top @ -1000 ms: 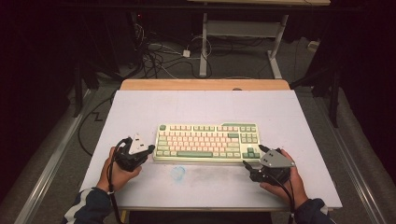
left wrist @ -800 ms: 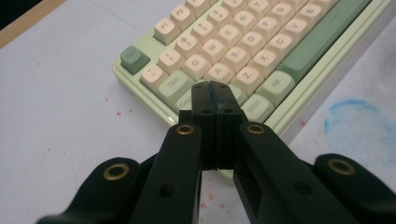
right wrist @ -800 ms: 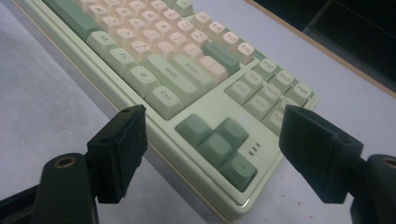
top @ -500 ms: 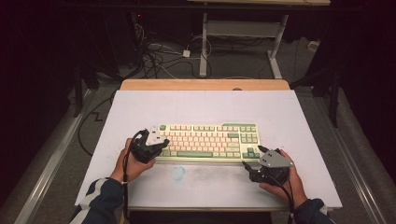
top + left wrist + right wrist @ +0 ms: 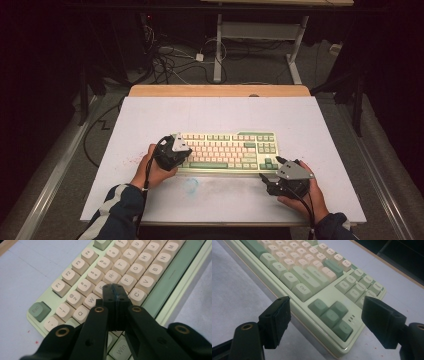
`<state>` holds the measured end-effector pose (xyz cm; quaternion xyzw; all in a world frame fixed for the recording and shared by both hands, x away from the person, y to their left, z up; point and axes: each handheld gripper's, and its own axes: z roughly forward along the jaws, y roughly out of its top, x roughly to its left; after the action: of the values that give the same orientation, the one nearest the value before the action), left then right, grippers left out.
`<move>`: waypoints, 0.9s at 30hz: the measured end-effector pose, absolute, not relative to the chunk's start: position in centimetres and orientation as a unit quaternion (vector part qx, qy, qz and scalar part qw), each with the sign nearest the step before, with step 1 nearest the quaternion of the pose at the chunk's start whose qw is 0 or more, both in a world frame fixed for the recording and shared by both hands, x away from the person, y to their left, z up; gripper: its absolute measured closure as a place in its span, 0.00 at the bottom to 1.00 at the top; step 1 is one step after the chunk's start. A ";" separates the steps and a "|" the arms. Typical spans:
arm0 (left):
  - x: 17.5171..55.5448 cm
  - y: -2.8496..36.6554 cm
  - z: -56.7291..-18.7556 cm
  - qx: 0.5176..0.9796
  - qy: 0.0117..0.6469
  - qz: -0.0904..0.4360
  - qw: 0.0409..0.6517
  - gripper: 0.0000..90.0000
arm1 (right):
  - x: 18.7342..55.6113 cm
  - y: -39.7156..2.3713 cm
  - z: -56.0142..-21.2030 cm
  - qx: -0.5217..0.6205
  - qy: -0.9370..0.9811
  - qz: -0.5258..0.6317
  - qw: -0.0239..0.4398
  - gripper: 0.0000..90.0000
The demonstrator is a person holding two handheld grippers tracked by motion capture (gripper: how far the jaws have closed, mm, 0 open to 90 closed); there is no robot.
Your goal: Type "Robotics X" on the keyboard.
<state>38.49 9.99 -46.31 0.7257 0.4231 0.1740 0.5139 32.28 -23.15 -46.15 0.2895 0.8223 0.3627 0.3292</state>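
One keyboard (image 5: 225, 150) to deal with, lying flat on the near half of the white table (image 5: 150, 115), long edge facing the person, well clear of every table edge. Looks like a stiff plastic slab with some heft to it: unlikely to bend, likely to slide on the smooth top if shoved from one end. Probably best taken by the case at both short ends or along the front lip, never by the keycaps, since those sit loose on their stems and could pop off or get pressed by accident. Smooth, slightly glossy sides too, so likely needs a firm squeeze rather than a light pinch. Now to the left gripper (image 5: 115, 293): pressed fully together, pads flush against each other, nothing between them, poised as a single blunt tip above the letter keys between W (image 5: 91, 300) and F (image 5: 127, 281), near the keyboard's left end. Cannot tell whether that tip actually touches a cap or hangs just above it. Over to the right gripper (image 5: 329, 320): spread wide, empty, held just off the front right corner of the case, aimed across the arrow keys (image 5: 330, 315) and touching neither case nor cap. Down to the smallest: green Esc (image 5: 40, 311) at the far left corner, untouched.
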 end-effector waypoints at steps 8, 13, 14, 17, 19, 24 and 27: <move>39.1 9.7 -46.7 0.729 0.426 0.178 0.505 0.97 | 32.3 -23.1 -46.2 0.289 0.824 0.361 0.328 0.28; 39.2 9.9 -46.6 0.729 0.426 0.183 0.504 0.97 | 32.3 -23.2 -46.2 0.288 0.824 0.361 0.328 0.28; 39.2 9.9 -46.6 0.726 0.427 0.183 0.507 0.97 | 32.3 -23.1 -46.2 0.289 0.824 0.361 0.328 0.28; 39.0 9.8 -46.4 0.727 0.422 0.189 0.508 0.97 | 32.3 -23.1 -46.2 0.287 0.824 0.362 0.328 0.28; 39.0 9.7 -46.4 0.728 0.422 0.186 0.507 0.97 | 32.3 -23.1 -46.2 0.287 0.824 0.361 0.328 0.28; 39.1 9.6 -46.9 0.734 0.425 0.183 0.498 0.97 | 32.3 -23.1 -46.3 0.288 0.826 0.358 0.327 0.28; 39.0 9.8 -46.4 0.726 0.422 0.190 0.508 0.97 | 32.3 -23.1 -46.2 0.287 0.826 0.359 0.328 0.28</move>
<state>38.96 9.82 -46.36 0.7264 0.4218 0.1902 0.5083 32.30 -23.15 -46.24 0.2869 0.8255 0.3589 0.3277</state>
